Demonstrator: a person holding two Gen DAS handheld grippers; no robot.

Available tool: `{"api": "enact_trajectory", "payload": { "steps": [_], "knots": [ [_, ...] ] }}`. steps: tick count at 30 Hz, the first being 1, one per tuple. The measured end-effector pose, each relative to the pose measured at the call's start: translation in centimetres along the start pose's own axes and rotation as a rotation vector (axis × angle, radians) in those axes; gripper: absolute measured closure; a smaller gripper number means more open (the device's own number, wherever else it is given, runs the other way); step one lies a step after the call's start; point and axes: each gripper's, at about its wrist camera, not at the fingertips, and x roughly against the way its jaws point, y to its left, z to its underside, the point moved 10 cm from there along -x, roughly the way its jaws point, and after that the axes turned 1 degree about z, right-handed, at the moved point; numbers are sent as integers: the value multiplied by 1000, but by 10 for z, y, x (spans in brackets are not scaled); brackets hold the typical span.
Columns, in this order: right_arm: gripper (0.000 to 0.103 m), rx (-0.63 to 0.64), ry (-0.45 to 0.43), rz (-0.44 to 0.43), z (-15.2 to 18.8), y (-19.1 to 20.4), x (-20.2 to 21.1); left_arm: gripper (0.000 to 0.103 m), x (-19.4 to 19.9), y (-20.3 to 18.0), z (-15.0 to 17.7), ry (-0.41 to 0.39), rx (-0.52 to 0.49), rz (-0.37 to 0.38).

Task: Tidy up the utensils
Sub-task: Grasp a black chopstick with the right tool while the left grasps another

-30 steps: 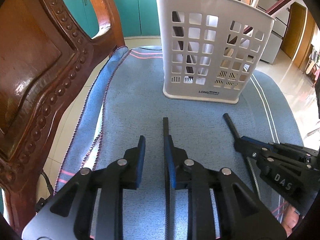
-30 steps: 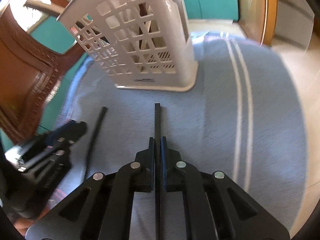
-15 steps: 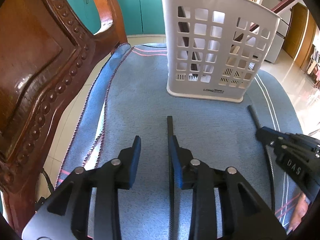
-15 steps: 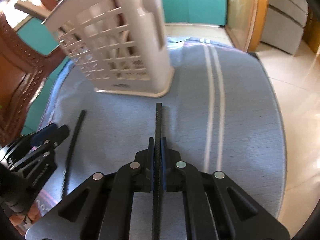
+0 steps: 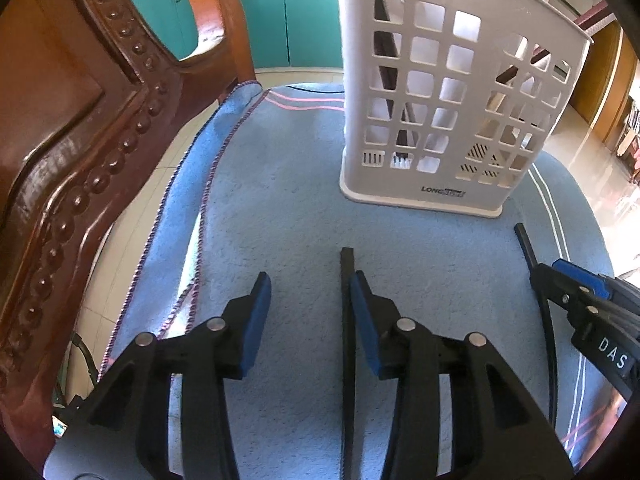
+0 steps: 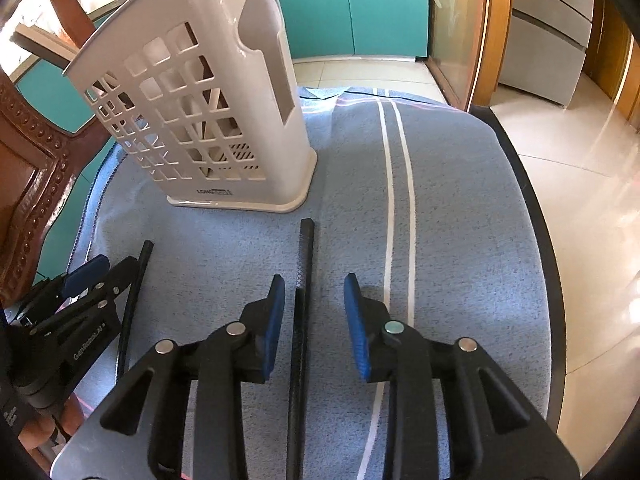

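Left wrist view: the left gripper (image 5: 306,292) has its jaws wide apart and holds nothing. One black chopstick (image 5: 346,280) lies flat on the blue towel (image 5: 280,200), just inside the right blue pad and touching it or very near; I cannot tell which. The white utensil basket (image 5: 440,120) stands upright ahead, w/ some dark and light utensils already inside. At the right edge the right gripper (image 5: 560,280) is seen, w/ a second black chopstick (image 5: 526,244) under its tip.

Right wrist view: the right gripper (image 6: 314,292) is also open, jaws well apart, nothing clamped. The second black chopstick (image 6: 306,248) lies on the towel between the pads, closer to the left pad, its far end near the basket (image 6: 200,120) base. The left gripper (image 6: 86,276) is at the left w/ the first chopstick (image 6: 138,272) beside it.

Judgement: the step in hand is probably the pick-up of the two chopsticks, approx. at the start of it; both sticks are still outside the basket. Next move calls for closing each pair of jaws squarely on its thin stick, w/o letting it roll on the soft towel, then lifting, tilting it upright and lowering it into the basket top.
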Motion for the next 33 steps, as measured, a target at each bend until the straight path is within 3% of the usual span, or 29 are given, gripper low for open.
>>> {"api": "enact_trajectory", "payload": {
  "steps": [4,10,14,24,33],
  "knots": [
    [72,-7,1,7,-1,-3,-1,60,-5,-6,5,24,1,13],
    [72,16,-11,23,-2,2,-1,87,-2,-13,8,24,-30,43],
    [72,25,-12,26,0,5,-1,94,-1,-20,9,22,-43,54],
    [72,28,-9,31,0,7,-3,92,8,-31,14,7,-26,95],
    [68,39,-9,31,3,14,-6,71,-8,-23,9,21,-39,56]
  ]
}}
